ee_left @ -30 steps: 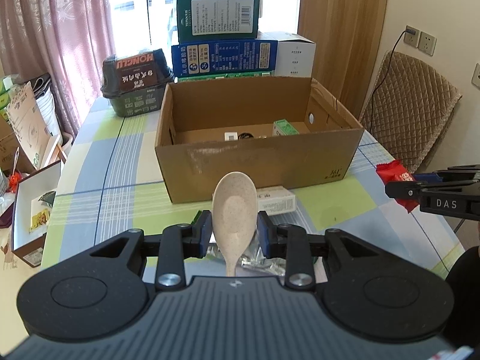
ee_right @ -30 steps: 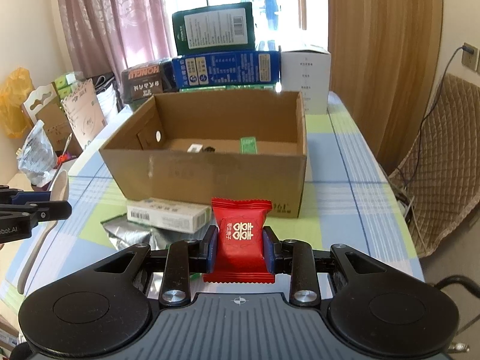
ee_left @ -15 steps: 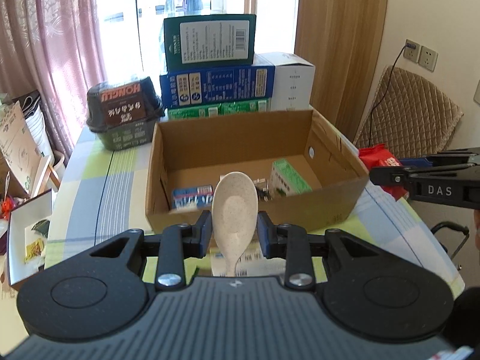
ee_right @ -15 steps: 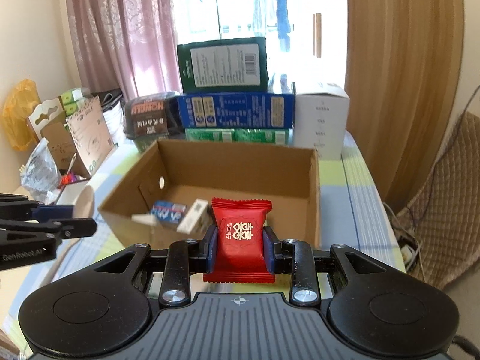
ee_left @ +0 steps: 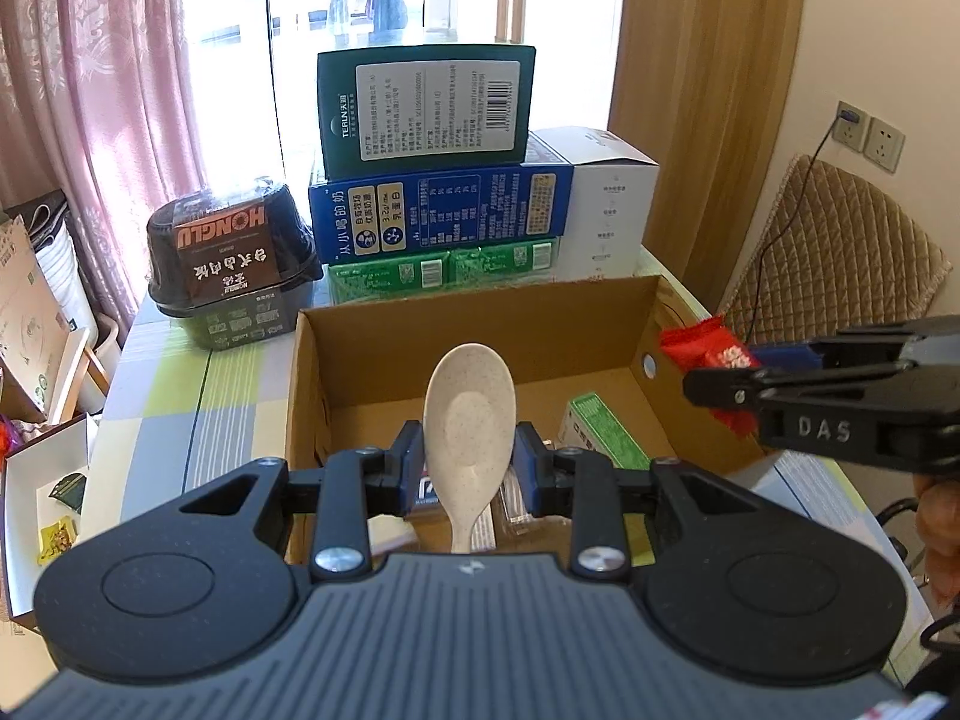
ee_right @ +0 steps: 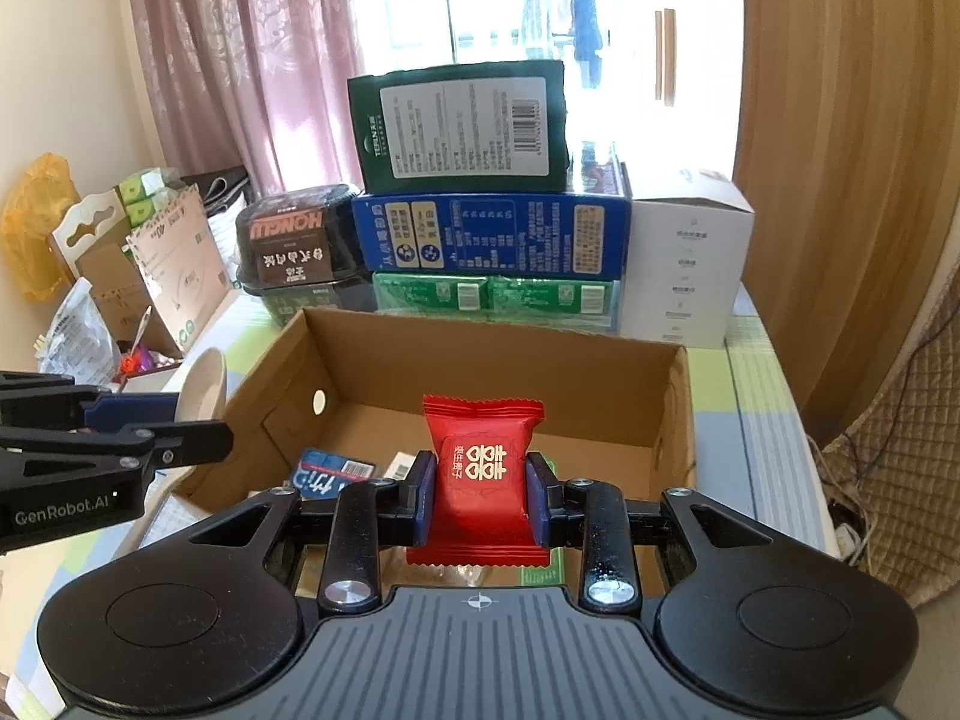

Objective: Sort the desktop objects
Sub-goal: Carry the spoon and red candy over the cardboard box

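- Gripping a speckled beige spoon (ee_left: 469, 420), the left gripper (ee_left: 468, 468) hangs over the cardboard box (ee_left: 480, 324).
- Right gripper (ee_right: 480, 498) pinches a glossy red candy (ee_right: 483, 468) above it.

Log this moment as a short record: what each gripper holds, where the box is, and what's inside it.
left gripper: shut on spoon, bowl up
right gripper: shut on red packet
box: open cardboard, just ahead of both grippers
box contents: green carton, blue packet, a few small items hard to identify
behind box: stacked cartons
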A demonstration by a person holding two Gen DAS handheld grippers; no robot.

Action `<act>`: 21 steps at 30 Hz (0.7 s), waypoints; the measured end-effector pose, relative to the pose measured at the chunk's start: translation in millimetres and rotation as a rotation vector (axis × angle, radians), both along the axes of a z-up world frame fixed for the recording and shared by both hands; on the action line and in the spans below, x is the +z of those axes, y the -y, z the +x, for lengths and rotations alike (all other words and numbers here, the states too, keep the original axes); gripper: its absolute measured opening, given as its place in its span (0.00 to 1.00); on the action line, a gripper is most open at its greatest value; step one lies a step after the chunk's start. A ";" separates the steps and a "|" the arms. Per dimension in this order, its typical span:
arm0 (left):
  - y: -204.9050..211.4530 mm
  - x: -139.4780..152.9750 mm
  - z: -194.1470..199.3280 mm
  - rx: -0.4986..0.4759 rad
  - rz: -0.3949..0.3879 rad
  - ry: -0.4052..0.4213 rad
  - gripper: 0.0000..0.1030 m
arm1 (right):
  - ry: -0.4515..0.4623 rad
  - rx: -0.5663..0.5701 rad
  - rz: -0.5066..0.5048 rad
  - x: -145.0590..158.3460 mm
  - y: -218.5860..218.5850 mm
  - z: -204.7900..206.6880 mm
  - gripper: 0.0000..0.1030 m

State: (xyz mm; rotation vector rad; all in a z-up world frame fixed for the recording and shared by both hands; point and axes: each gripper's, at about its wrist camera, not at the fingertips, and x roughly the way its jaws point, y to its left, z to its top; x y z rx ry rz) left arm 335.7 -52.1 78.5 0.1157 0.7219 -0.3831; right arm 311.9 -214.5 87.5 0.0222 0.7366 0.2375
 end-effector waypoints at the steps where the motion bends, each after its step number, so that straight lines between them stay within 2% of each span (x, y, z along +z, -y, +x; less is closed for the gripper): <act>1: 0.4 -1.1 4.0 0.001 -0.001 -0.002 0.26 | -0.004 0.001 0.002 -1.9 -0.4 4.1 0.27; 21: 4.1 -43.5 64.0 0.060 -0.064 -0.080 0.27 | -0.049 0.008 0.024 -34.4 -7.2 52.4 0.27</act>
